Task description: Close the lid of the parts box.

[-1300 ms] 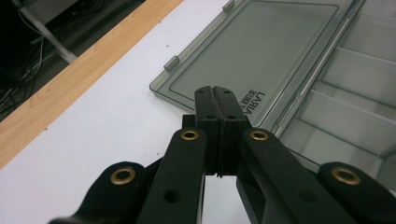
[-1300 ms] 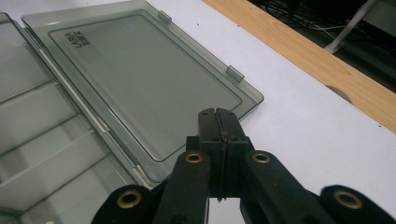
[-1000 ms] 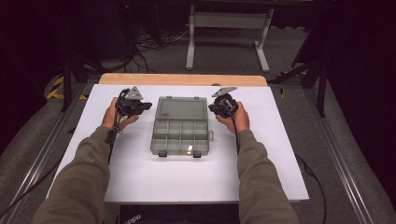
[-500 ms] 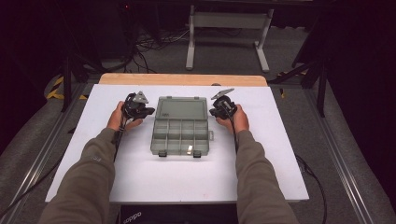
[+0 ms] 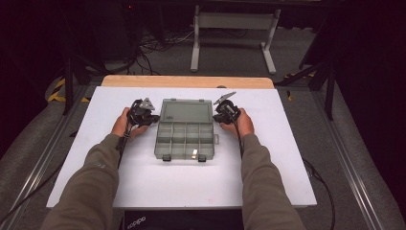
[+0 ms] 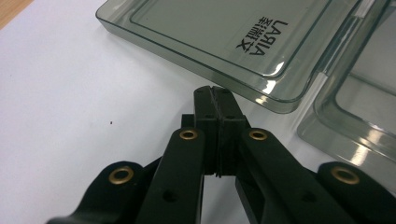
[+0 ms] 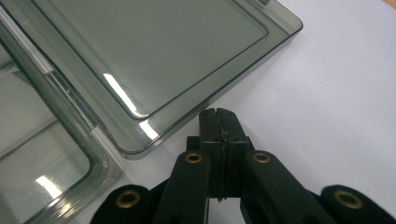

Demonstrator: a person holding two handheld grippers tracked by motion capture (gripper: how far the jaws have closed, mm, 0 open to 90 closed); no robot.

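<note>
A smoky-grey transparent plastic compartment box (image 5: 185,129) lies open at the middle of the white surface (image 5: 95,177), its flat lid (image 6: 210,42) folded back on the far side. The left gripper (image 6: 215,93) and right gripper (image 7: 218,114) are set at the lid's two hinge-side corners, fingers pressed together, holding nothing. Closing the lid is judged the step in hand; next, both tips must get under the lid's edge. The lid is marked "LARIA" with characters too small to read.
</note>
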